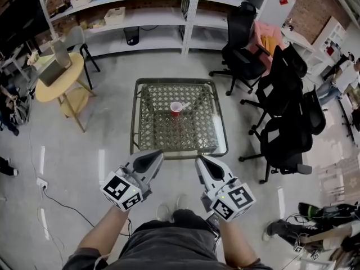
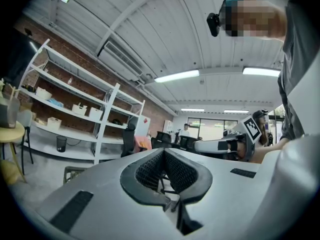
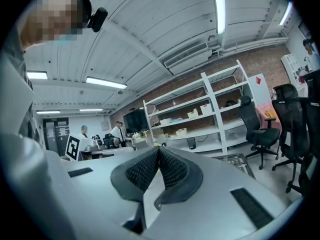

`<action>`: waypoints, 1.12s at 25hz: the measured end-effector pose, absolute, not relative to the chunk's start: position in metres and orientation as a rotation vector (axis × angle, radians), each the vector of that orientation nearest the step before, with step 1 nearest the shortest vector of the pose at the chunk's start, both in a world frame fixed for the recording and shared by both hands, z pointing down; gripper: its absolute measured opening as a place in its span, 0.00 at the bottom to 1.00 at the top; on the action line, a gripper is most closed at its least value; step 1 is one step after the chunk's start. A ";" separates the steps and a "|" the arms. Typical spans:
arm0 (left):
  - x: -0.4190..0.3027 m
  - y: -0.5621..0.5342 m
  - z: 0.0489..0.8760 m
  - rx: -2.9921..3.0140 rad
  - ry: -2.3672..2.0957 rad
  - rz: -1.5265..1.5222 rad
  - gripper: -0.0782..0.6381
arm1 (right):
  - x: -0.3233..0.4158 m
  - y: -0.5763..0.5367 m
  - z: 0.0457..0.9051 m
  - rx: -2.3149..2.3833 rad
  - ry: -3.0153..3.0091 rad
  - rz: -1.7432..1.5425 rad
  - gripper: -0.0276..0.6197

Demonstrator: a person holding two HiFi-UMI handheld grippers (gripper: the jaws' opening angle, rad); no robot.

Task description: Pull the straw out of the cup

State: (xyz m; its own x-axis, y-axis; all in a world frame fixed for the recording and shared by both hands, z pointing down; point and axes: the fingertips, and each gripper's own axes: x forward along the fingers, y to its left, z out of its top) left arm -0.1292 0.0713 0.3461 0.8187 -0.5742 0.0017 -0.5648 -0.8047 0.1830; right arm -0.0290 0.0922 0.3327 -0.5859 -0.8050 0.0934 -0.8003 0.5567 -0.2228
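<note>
My left gripper (image 1: 156, 154) and right gripper (image 1: 200, 161) both have jaws closed on nothing. Only the head view shows the red cup (image 1: 176, 109), with the straw (image 1: 184, 104) inside, on the counter (image 1: 136, 145). My gripper views catch only shelving (image 2: 101, 121).

The straw (image 1: 183, 104) in the red cup (image 1: 176, 109) is too small to make out clearly.

Floor (image 1: 107, 122) to table (image 1: 135, 122) open; chairs (image 1: 284, 134) crowd rt side.

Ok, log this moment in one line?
phase: pre-grasp | left tool: shut, empty | right tool: shut, empty | white straw: in red plastic cup on glass-topped table
</note>
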 end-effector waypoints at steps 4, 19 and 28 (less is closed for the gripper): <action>-0.120 0.044 0.352 2.822 -0.885 -0.066 0.12 | -0.021 0.064 0.338 -1.420 2.752 -0.399 0.06; -0.067 -0.084 0.396 2.732 -0.967 0.060 0.12 | 0.024 -0.056 0.375 -1.315 2.818 -0.545 0.06; -0.037 -0.150 0.440 2.676 -1.032 0.188 0.12 | 0.055 -0.114 0.400 -1.253 2.861 -0.620 0.06</action>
